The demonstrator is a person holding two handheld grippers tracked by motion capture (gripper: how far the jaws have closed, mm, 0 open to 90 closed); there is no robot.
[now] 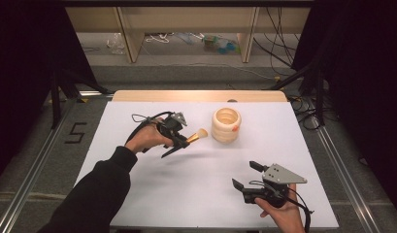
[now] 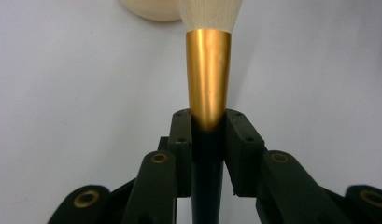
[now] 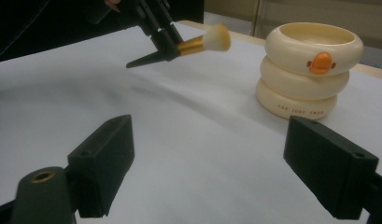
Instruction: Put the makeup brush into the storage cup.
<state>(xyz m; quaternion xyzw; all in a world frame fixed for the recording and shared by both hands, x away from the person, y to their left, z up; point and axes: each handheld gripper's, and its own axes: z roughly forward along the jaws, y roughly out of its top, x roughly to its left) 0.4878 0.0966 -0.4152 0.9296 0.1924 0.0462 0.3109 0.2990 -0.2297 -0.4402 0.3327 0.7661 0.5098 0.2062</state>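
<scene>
Left tongs: my left gripper (image 1: 182, 141) hangs above the white table (image 1: 152, 189), left of centre, its jaws pinched on a makeup brush (image 1: 197, 135).
Grip point: from the left gripper view I see both pads (image 2: 181, 140) pressed on the dark handle just below the gold ferrule (image 2: 208, 79), the brush running straight out between them.
Right tongs: my right gripper (image 1: 248, 174) sits low near the front right of the table, jaws spread wide with nothing between them; the right gripper view shows bare white surface in the gap.
Brush: pale bristle head points toward the cream holder, tip near it but apart from it; the dark tail of the handle sticks out behind the left jaws and slopes down.
Brush height: I see it lifted clear of the table, with a soft shadow under it.
Holder: a cream ringed cup (image 1: 226, 125), three stacked rolls with an orange duck bill on the top roll, stands upright on the table toward the far side, right of the left gripper.
Holder contents: I see an open mouth; I cannot tell what lies inside.
Hands: left hand (image 1: 146, 138) with a dark sleeve wraps the left gripper; right hand (image 1: 283, 211) holds the right one from below.
</scene>
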